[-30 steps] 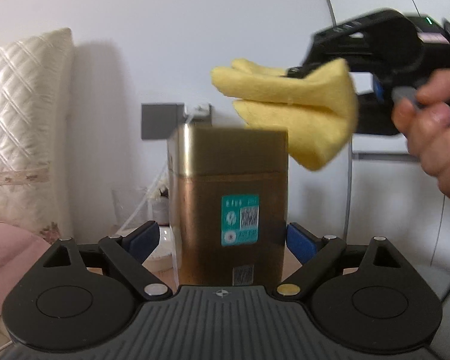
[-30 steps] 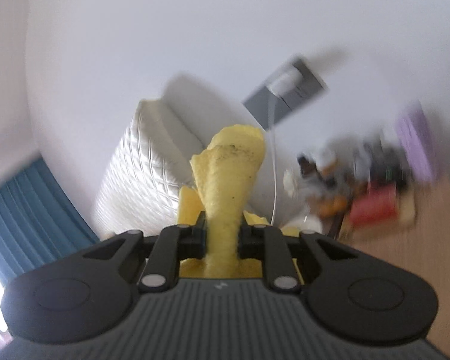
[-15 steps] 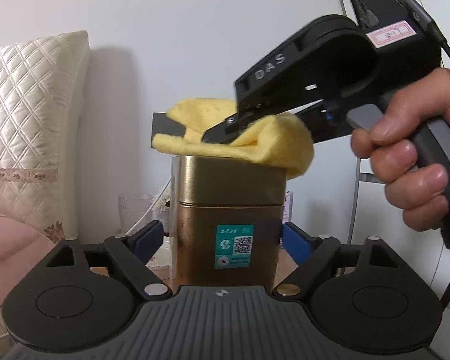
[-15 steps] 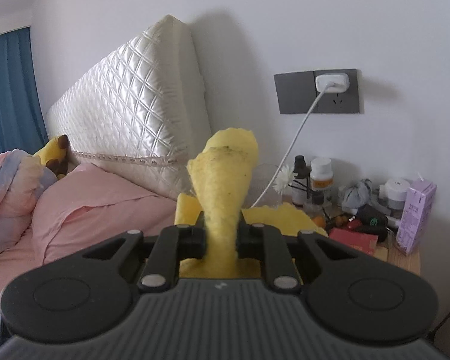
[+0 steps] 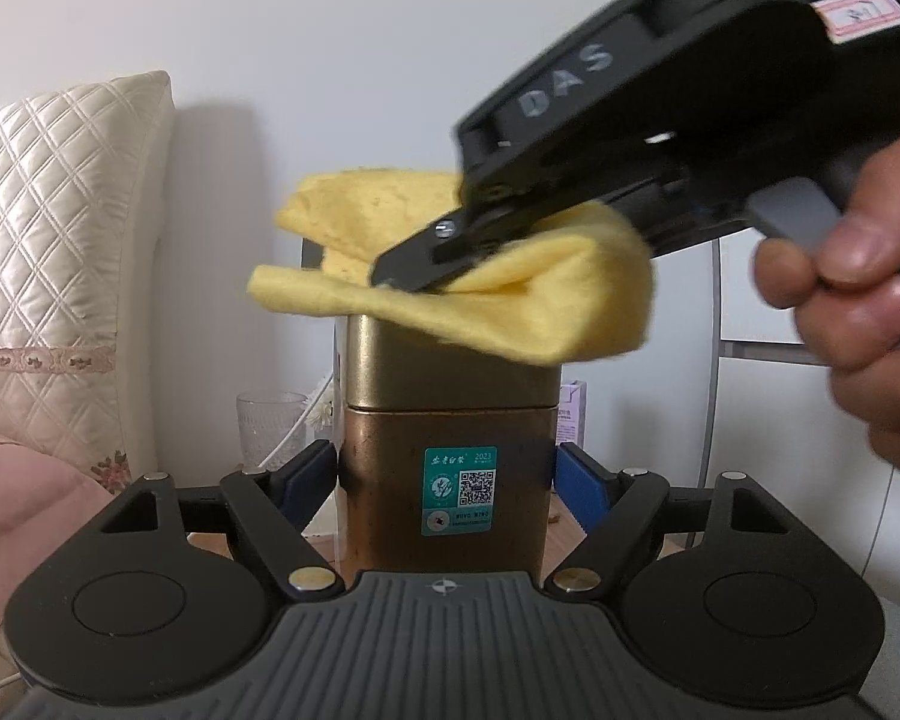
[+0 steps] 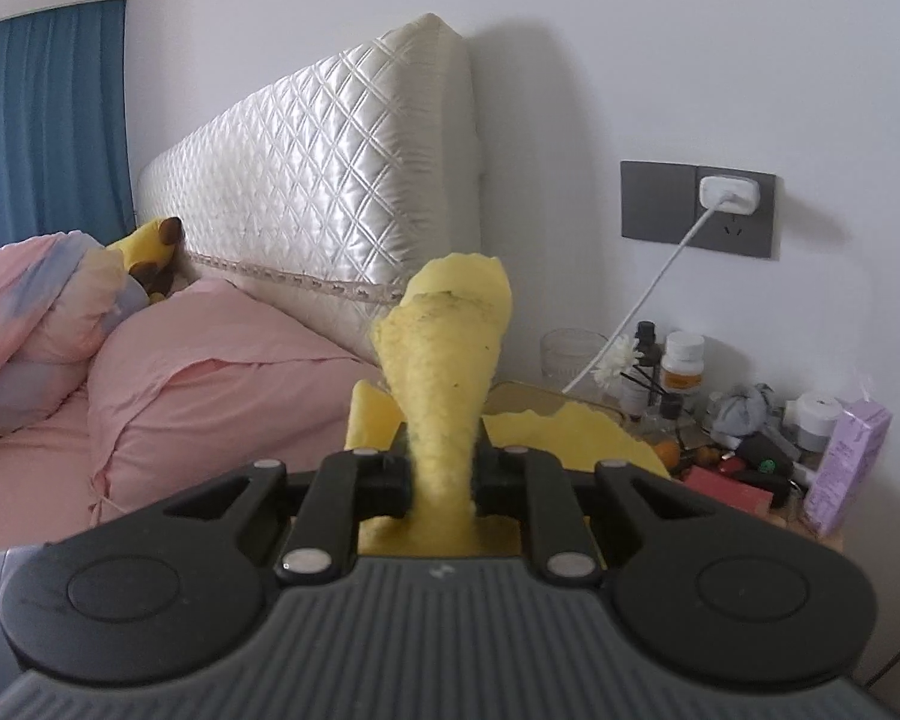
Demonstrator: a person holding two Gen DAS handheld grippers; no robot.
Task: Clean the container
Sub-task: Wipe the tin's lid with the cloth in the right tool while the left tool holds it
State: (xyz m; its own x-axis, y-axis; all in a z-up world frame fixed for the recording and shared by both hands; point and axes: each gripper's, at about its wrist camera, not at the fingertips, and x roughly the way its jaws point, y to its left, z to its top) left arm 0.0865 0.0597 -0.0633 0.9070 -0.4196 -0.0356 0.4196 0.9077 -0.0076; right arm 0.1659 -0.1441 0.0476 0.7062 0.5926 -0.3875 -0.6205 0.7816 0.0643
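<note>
A bronze-coloured metal tin (image 5: 447, 456) with a paler gold lid stands upright between the blue pads of the left gripper (image 5: 447, 480), which press against its two sides and hold it. A teal label with a QR code (image 5: 459, 489) faces the camera on the tin's lower body.

The right gripper (image 5: 414, 267), held by a person's hand (image 5: 858, 324), reaches in over the tin from the upper right. Its jaws are nearly together and pinch a folded yellow cloth (image 5: 498, 294). The cloth lies across the tin's lid, overhanging it on both sides. In the right wrist view the same cloth (image 6: 444, 384) bunches up between the gripper's closed fingers (image 6: 444, 480), and a corner of the gold lid shows just beyond it.

Behind the tin stands a clear glass (image 5: 270, 429), and beside that the quilted cream headboard (image 5: 60, 264). To the right of the tin, on the bedside surface (image 6: 834, 531), sit small bottles (image 6: 681, 360) and a purple carton (image 6: 843, 468).
</note>
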